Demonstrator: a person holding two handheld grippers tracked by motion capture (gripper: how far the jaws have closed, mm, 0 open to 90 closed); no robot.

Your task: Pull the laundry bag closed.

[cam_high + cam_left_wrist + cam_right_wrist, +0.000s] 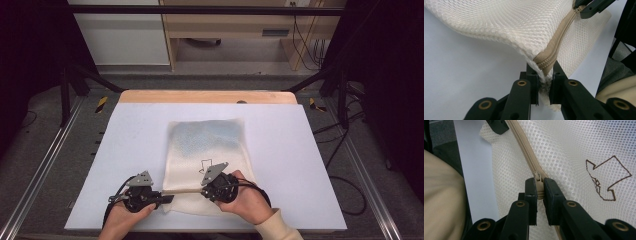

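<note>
A white mesh bag (207, 145) lies flat on the table, with a beige zipper (182, 190) along its near edge and a brown arrow outline (606, 180) drawn on it. My left gripper (545, 71) is shut on the end of the zipper (549, 56) at the bag's near left corner. My right gripper (539, 185) is shut on the zipper pull (539, 187), a short way along the same zipper. In the high view, the left gripper (166, 198) and the right gripper (204, 190) face each other with the zipper stretched between them.
The bag rests on a pale mat (130, 150) covering the table, whose wooden far edge (207, 96) shows. Aluminium rails (45, 165) run along both sides, with cables on the floor at the right. The person's hands (250, 202) hold both grippers near the front edge.
</note>
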